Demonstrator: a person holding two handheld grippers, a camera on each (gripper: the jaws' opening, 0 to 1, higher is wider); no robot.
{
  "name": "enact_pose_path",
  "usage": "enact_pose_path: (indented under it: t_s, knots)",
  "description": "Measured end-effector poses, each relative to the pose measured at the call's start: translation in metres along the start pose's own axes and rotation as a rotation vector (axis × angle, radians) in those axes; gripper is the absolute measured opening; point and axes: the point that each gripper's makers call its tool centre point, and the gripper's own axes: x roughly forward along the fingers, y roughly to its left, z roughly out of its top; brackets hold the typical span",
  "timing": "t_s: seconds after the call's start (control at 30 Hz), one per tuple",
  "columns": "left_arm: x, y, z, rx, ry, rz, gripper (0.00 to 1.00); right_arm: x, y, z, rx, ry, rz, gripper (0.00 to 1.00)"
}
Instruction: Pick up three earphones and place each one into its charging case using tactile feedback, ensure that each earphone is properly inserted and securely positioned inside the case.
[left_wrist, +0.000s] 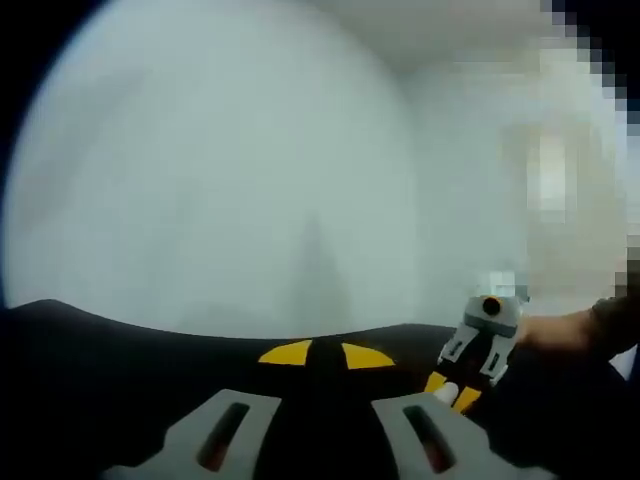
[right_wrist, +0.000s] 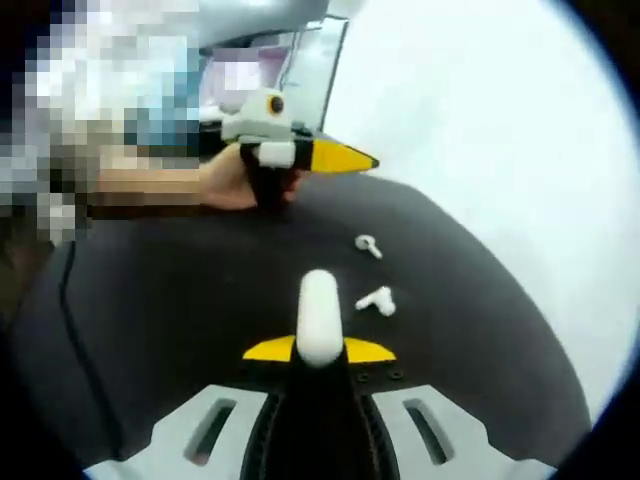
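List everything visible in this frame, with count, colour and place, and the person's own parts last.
Earphones: two loose, white, apart on the black surface in the right gripper view; the second lies farther off.
Charging case: one, white, rounded, upright, shut between the right gripper's yellow-tipped fingers.
Black surface: one, dark, under everything.
Wall: pale, behind the surface.
Cable: one, black, at the surface's edge.
Left gripper: fingers shut, yellow-tipped, raised.
Right gripper: holding the case.
Hand: one, gripping the left gripper.
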Motion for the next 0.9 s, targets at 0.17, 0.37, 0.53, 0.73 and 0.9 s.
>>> enact_pose_path:
  t_s: [0.17, 0.37, 0.53, 0.73, 0.9]
  knots:
    - [-0.001, -0.001, 0.001, -0.006, -0.006, -0.006, 0.08, -0.015, 0.022, 0.011, 0.031, -0.009, 0.041, 0.17]
    - [-0.002, -0.002, 0.001, -0.016, -0.011, -0.016, 0.08, -0.045, 0.066, 0.033, 0.036, -0.085, 0.095, 0.17]
    - [-0.004, -0.002, 0.003, -0.031, -0.025, -0.033, 0.08, -0.103, 0.086, 0.082, 0.012, -0.204, 0.035, 0.17]
    - [-0.007, -0.002, 0.008, -0.079, -0.065, -0.037, 0.08, -0.189, 0.115, 0.149, 0.122, -0.504, 0.051, 0.17]
    - [-0.001, -0.01, 0.0, -0.042, -0.021, -0.035, 0.08, -0.18, 0.117, 0.118, 0.168, -0.464, 0.033, 0.17]
